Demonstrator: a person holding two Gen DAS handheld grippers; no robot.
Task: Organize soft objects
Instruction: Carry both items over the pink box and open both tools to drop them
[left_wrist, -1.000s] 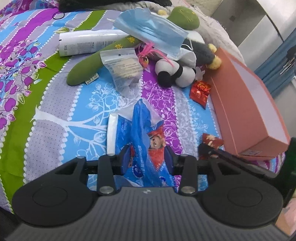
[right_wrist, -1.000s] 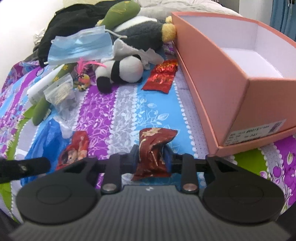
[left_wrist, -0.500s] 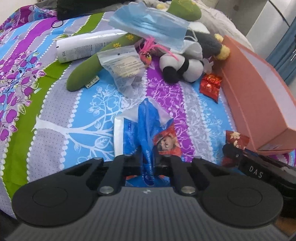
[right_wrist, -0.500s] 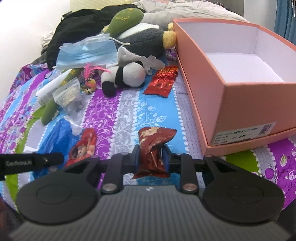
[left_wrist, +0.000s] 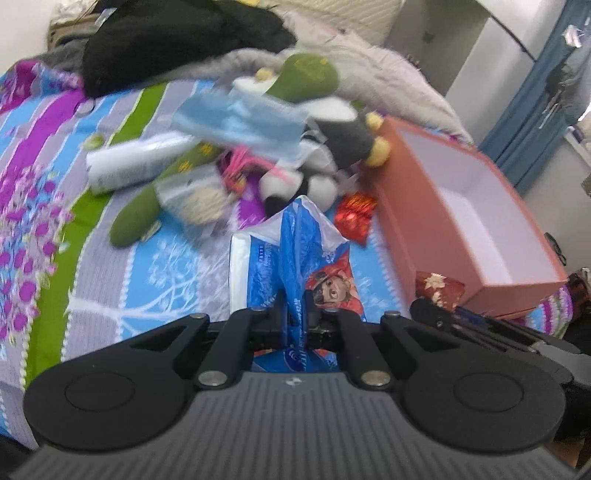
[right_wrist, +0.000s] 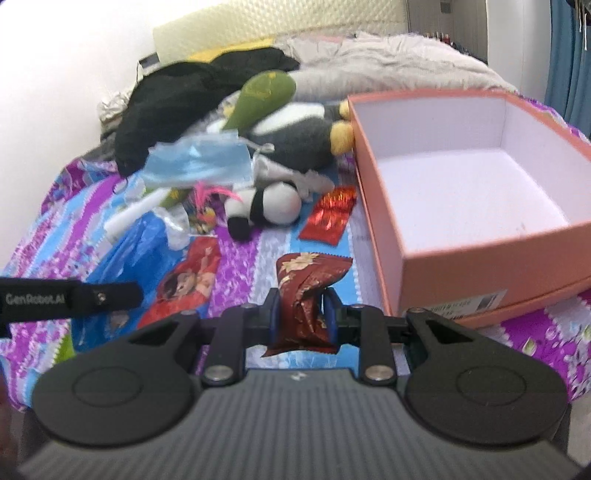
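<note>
Crinkly blue plastic bag (left_wrist: 295, 254) (pinched) hangs creased.

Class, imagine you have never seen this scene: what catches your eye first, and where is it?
The open pink box on the right of the bed, showing nothing inside. Beside it, a heap of plush toys under a blue face mask. Up front, each gripper grips a packet: the left gripper a blue one, the right gripper a dark red one.

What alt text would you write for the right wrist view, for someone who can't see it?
The right gripper is shut on a crumpled dark red snack packet, held above a purple and blue patterned bedspread. An open, empty salmon cardboard box sits to the right; plush toys, a blue face mask and another red packet lie beyond.
</note>
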